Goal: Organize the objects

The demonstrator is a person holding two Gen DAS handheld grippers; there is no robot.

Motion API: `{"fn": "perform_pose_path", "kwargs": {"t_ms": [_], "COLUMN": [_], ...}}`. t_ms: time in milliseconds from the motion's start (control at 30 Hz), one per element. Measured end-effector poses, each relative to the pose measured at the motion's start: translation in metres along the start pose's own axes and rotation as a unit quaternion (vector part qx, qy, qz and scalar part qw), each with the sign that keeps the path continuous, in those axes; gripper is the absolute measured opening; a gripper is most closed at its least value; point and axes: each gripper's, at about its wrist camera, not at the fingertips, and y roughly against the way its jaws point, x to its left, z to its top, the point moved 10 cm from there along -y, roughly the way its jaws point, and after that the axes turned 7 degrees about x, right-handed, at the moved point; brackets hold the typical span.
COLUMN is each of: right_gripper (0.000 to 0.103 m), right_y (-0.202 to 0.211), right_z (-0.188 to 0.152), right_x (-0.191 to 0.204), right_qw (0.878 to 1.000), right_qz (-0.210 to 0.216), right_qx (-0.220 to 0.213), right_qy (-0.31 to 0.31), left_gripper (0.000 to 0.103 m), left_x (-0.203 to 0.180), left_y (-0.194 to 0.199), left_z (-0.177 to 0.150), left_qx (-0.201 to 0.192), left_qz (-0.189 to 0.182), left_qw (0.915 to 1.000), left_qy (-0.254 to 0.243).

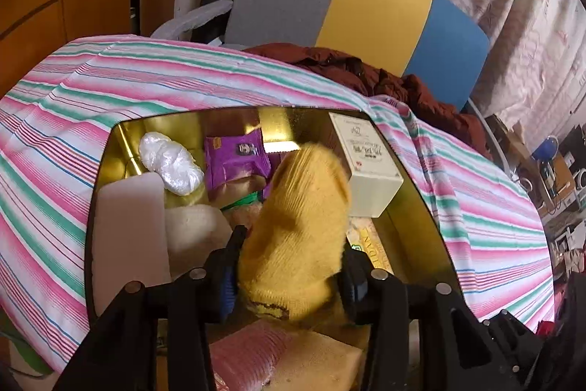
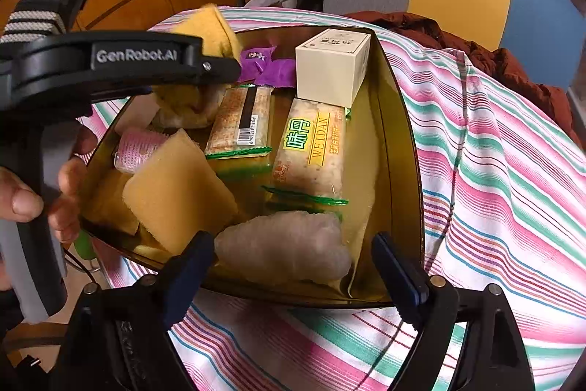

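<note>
Hanging over the gold tin point(image 1: 414, 207), a yellow sock point(image 1: 296, 226) sits clamped between the left gripper point(image 1: 289, 284) and its blue pads, toe drooping toward the tin's far end. The right gripper point(image 2: 293, 262) stands apart at the tin's near rim, jaws wide and holding nothing. Inside the tin lie a cream box point(image 2: 331, 66) at the far corner, a purple packet point(image 2: 271, 66) beside it, two cracker packs point(image 2: 311, 152) along the middle, a yellow sponge point(image 2: 179, 193) and a pink roll point(image 2: 137, 145) toward the left wall, and a white bag point(image 2: 282, 248) at the near wall. The tin rests on a striped cloth point(image 2: 494, 189); a hand point(image 2: 44, 193) grips the left tool's handle just beside the tin.
</note>
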Motion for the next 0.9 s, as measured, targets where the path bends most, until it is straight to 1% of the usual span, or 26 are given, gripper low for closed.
{"fn": "perform_pose_path", "kwargs": {"t_ms": [100,167,233,300,367,633,767,900], "right_gripper": [0.089,0.091,0.098,0.102,0.103,0.103,0.103,0.103], "right_y": [0.001,0.001,0.003,0.004,0.007,0.014,0.018,0.024], "right_z": [-0.001,-0.002,-0.002,-0.002,-0.001,-0.006,-0.009,-0.011], "right_x": [0.0,0.001,0.004,0.007,0.008,0.011,0.011,0.013], "right_qw": [1.0,1.0,1.0,1.0,1.0,1.0,1.0,0.999], "right_qz": [-0.001,0.0,0.005,0.001,-0.01,-0.014,-0.016,-0.022], "right_qx": [-0.002,-0.001,-0.001,-0.003,-0.01,-0.016,-0.02,-0.027], "right_qy": [-0.002,-0.002,0.0,0.002,0.008,0.003,-0.004,-0.005], "left_gripper": [0.049,0.049,0.05,0.05,0.05,0.05,0.05,0.05], "left_x": [-0.002,-0.004,-0.005,-0.006,-0.005,0.003,0.004,0.008], "left_y": [-0.001,0.006,0.014,0.025,0.034,0.076,0.089,0.1], "left_z": [-0.002,-0.001,-0.001,-0.003,-0.003,-0.016,-0.024,-0.035], "left_qx": [0.005,-0.004,-0.017,-0.03,-0.043,-0.096,-0.11,-0.117], "left_qz": [-0.002,-0.006,-0.003,0.005,0.012,0.04,0.044,0.046], "left_qw": [1.0,1.0,0.9998,0.9994,0.9988,0.9943,0.9927,0.9918], "left_qy": [-0.003,-0.005,-0.011,-0.018,-0.02,-0.023,-0.025,-0.017]}}
